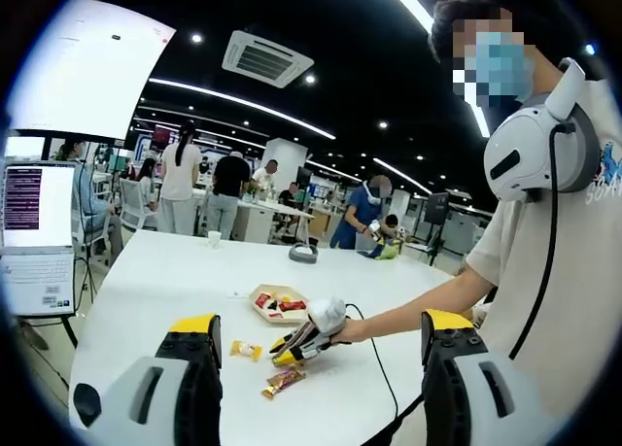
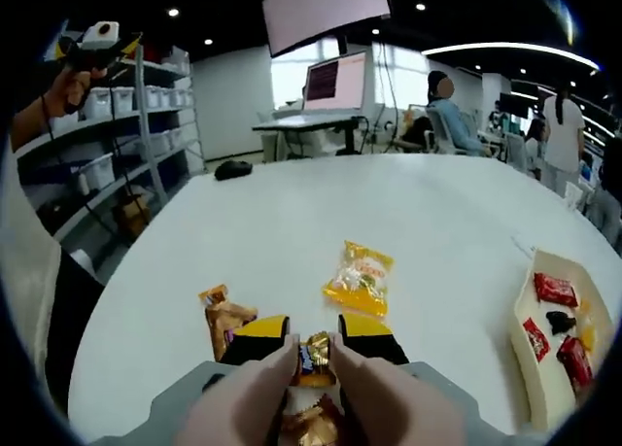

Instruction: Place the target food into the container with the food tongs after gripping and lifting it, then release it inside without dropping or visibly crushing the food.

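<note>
In the left gripper view, the left gripper (image 1: pixel 316 354) hangs wide open and empty above the white table (image 1: pixel 146 291), far from the snacks.

In the right gripper view, the right gripper (image 2: pixel 314 341) pinches a wrapped candy (image 2: pixel 313 359); the tray (image 2: pixel 522 344) lies well to its right.
</note>
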Tool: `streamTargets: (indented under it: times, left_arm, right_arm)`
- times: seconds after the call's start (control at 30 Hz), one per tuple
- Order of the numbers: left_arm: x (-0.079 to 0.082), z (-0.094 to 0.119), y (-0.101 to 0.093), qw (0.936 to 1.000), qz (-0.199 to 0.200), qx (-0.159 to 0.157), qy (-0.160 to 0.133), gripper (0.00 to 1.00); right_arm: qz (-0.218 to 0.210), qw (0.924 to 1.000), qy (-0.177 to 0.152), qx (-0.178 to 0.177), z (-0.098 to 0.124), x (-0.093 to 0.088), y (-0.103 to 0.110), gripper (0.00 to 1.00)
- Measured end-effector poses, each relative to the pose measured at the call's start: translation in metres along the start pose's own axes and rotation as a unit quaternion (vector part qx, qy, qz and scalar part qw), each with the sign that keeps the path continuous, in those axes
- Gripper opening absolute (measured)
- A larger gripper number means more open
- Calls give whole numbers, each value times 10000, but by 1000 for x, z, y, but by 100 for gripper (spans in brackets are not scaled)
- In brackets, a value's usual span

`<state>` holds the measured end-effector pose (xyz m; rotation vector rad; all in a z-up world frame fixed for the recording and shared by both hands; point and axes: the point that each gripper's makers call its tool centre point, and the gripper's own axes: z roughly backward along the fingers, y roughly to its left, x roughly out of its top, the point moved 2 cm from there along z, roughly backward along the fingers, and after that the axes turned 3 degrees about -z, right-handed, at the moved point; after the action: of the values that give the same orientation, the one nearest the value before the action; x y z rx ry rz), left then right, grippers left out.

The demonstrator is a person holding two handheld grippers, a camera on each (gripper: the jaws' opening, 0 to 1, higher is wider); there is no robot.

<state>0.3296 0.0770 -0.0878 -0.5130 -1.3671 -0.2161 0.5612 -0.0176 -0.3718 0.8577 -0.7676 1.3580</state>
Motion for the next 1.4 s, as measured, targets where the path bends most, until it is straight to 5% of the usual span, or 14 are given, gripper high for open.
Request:
streamTargets:
  times: [0.4, 1.4]
  left_arm:
    - [0, 4, -4, 10000, -9, -28, -3, 83]
    - [0, -3, -20, 9995, 37, -288, -154, 81]
  right_arm:
    - [-599, 9952, -657, -403, 30, 28, -24, 19]
    - [-174, 9876, -1118, -1090, 134, 75, -40, 19]
